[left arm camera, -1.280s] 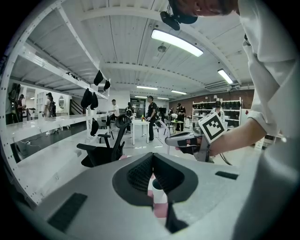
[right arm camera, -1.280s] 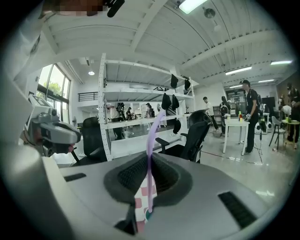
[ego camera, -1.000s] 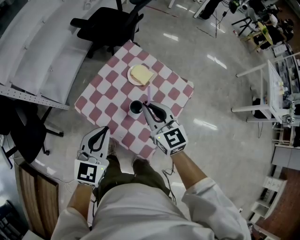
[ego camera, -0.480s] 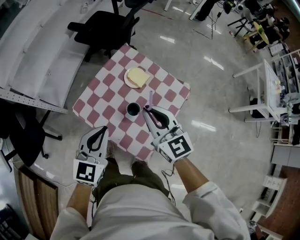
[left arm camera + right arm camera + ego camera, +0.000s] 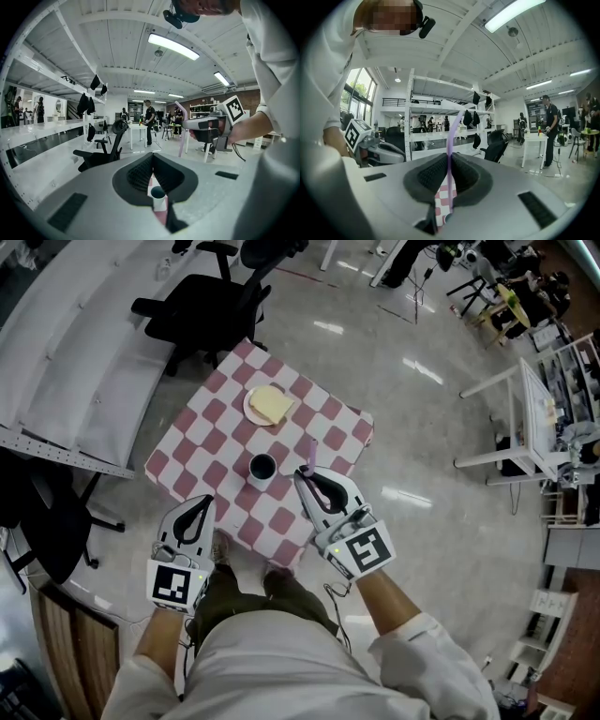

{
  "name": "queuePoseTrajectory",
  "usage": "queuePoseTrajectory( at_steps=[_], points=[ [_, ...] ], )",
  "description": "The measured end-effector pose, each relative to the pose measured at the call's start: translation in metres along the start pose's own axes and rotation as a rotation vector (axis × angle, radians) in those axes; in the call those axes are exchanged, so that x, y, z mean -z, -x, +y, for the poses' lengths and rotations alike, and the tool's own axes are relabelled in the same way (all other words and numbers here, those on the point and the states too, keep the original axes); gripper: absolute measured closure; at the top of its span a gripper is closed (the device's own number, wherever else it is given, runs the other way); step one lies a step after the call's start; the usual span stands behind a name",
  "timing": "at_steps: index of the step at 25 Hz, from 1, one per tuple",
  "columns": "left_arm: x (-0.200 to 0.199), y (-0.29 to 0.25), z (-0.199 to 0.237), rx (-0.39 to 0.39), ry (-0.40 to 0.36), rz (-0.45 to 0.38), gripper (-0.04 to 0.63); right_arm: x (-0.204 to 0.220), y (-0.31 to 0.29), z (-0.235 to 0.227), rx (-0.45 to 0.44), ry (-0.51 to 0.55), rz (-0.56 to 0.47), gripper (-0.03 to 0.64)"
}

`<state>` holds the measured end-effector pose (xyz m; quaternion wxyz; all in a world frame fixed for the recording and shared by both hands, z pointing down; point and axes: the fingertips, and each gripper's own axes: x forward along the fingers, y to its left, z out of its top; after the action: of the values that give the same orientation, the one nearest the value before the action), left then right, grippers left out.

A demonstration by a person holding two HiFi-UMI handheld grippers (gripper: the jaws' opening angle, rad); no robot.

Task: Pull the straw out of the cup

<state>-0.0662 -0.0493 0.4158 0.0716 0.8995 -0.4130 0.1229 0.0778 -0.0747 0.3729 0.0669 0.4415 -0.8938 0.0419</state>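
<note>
My right gripper (image 5: 306, 472) is shut on a pale purple straw (image 5: 311, 450) and holds it upright above the table, just right of the cup. In the right gripper view the straw (image 5: 449, 136) runs between the closed pads. The dark-rimmed white cup (image 5: 262, 468) stands on the red-and-white checked table (image 5: 206, 432), with the straw's lower end clear of it. My left gripper (image 5: 202, 503) hovers shut and empty off the table's near edge. Its own view shows the cup (image 5: 158, 197) below its jaws, and the right gripper (image 5: 202, 124) with the straw (image 5: 182, 131) beyond.
A plate (image 5: 253, 414) with a slice of bread (image 5: 272, 403) sits at the table's far side. A black office chair (image 5: 202, 306) stands beyond the table, and white desks (image 5: 525, 399) are to the right. The person's legs are at the table's near edge.
My right gripper has risen and drawn back to the right with the straw, which now stands apart from the cup. The left gripper has stayed where it was.
</note>
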Motion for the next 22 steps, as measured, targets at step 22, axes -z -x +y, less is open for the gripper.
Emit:
queuePoseTrajectory(
  at_steps=[22],
  points=[
    [-0.021, -0.002, -0.007, 0.004, -0.029, -0.022, 0.591, -0.022, 0.055, -0.012, 0.081, 0.017, -0.041, 0.588]
  ],
)
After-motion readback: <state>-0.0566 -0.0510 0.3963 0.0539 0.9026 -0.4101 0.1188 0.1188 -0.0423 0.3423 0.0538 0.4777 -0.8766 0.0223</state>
